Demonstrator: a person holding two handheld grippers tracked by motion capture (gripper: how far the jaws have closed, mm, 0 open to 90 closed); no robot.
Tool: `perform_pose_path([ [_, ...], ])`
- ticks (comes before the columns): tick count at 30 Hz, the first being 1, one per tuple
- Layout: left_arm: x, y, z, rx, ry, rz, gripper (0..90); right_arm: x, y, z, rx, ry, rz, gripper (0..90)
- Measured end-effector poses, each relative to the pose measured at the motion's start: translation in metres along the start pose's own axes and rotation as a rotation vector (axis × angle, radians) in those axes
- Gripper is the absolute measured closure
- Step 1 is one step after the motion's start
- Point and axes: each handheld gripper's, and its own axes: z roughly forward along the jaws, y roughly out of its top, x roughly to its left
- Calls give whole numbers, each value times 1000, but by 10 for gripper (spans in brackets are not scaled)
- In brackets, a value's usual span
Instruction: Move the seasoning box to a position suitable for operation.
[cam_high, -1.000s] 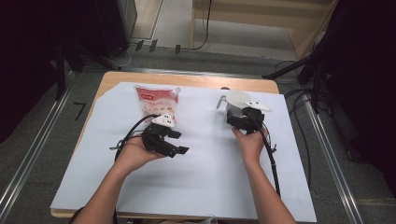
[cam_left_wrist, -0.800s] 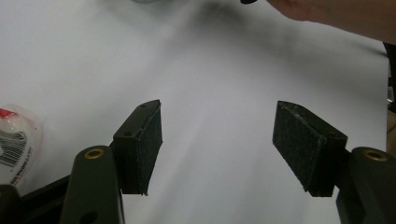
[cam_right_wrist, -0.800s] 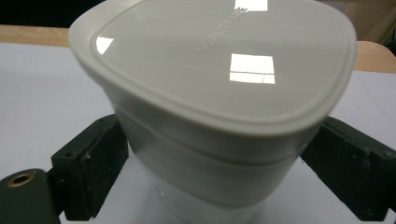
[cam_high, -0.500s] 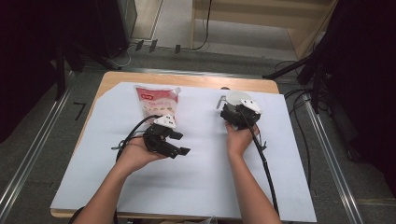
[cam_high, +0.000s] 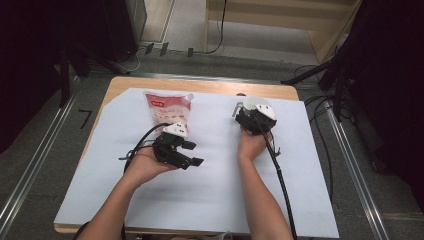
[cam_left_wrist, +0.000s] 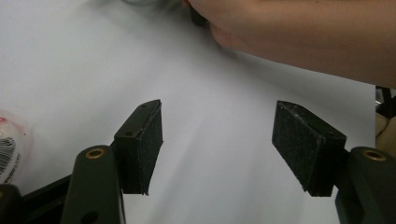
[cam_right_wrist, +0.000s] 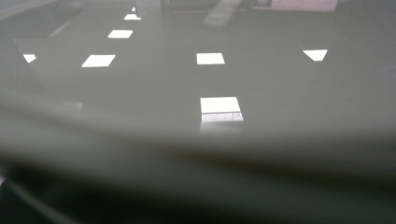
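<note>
On the white-covered table (cam_high: 200, 200), the left gripper (cam_high: 191, 153) rests near the middle, jaws apart with nothing between them. Beyond it, toward the far edge, lies a sealed pink snack pouch (cam_high: 167, 109). The right gripper (cam_high: 239, 111) sits far right; whether its jaws are apart is unclear.

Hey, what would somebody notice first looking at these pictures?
A red and white pouch lies at the far left of the white sheet. Near it, the left gripper rests with jaws open on nothing. The right gripper is at the sheet's far edge.
</note>
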Motion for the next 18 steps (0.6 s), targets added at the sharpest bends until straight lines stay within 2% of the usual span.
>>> perform_pose_path([
  [4, 0, 0, 0, 4, 6, -3, 345, -1, 1, 0, 10, 12, -12, 107],
  [6, 0, 0, 0, 6, 7, -1, 346, -4, 2, 0, 12, 36, -34, 108],
  [14, 1, 0, 1, 9, 4, -1, 348, -11, 5, -3, 38, 97, -63, 112],
  [18, 2, -1, -1, 6, 9, -6, 349, -10, 10, -11, 11, 119, -69, 112],
])
